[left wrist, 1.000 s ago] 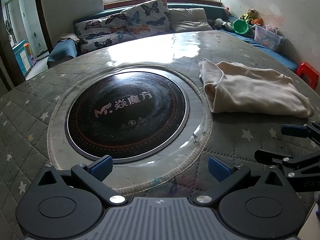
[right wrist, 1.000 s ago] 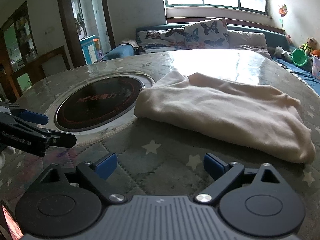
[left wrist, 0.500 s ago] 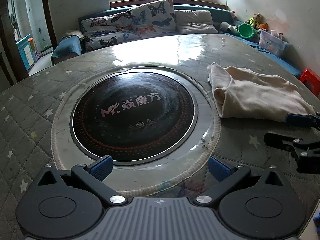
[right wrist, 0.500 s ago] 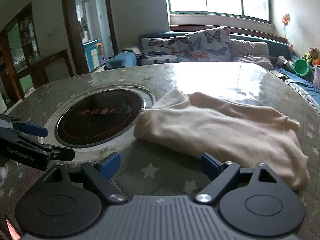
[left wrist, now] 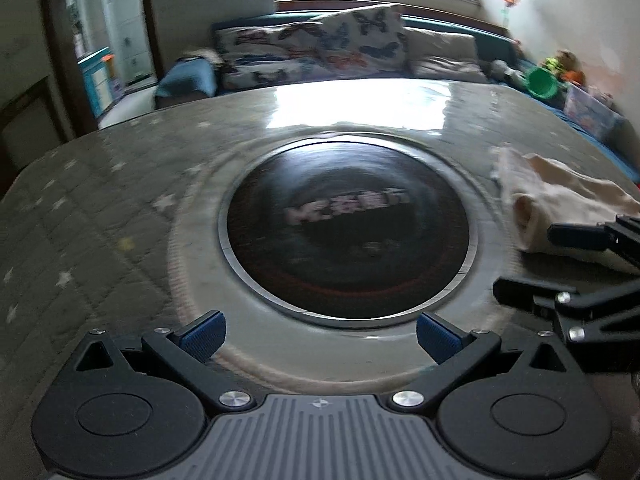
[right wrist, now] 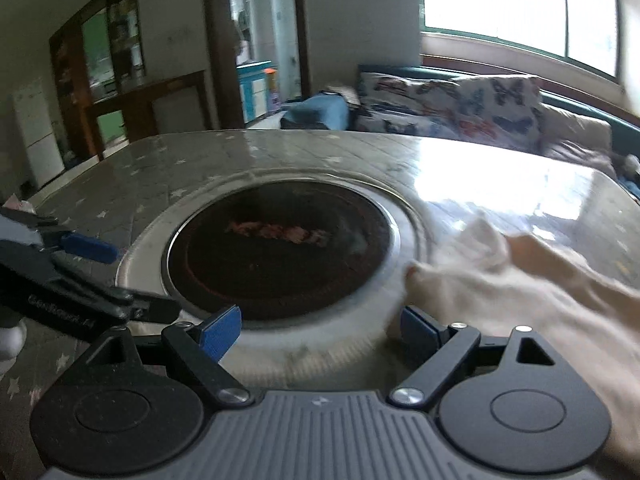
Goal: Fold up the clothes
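Cooktop (left wrist: pixel 348 236) mid-table, sofa (left wrist: pixel 360 52) behind

Folded garment (left wrist: pixel 560 200) on table (left wrist: pixel 100 200), right of inset cooktop (left wrist: pixel 344 236).

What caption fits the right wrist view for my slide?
Open right gripper over the table, black round cooktop ahead, cream garment at its right finger, left gripper at left.
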A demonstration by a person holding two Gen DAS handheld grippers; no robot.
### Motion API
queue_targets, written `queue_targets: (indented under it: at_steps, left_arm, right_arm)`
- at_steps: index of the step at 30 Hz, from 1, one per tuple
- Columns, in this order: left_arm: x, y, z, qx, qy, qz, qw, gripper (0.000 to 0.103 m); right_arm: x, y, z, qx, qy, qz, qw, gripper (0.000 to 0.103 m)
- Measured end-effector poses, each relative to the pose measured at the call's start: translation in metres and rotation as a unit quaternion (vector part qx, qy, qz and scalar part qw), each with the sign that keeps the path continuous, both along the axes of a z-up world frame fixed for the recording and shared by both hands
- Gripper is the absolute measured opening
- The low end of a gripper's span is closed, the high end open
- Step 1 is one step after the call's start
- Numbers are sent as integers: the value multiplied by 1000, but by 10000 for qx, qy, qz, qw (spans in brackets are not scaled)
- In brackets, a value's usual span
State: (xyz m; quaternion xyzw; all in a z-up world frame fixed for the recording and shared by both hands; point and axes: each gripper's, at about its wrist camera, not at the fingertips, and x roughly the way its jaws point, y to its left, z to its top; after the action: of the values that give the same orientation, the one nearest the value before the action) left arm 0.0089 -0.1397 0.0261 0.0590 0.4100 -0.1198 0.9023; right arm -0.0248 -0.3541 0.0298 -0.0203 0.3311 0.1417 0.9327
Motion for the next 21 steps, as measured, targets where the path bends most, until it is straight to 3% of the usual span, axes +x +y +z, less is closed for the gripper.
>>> queue_targets:
  at_steps: [10, 21]
  left_arm:
    - [4, 54, -14, 0, -215, 750, 9969, 103]
    - [0, 68, -23, -81, -369, 804, 9960, 103]
  right_arm:
    - [54, 39, -17, -129, 62, 294, 9995, 90]
    - [70, 46, -33, -229, 126, 321, 9991, 99]
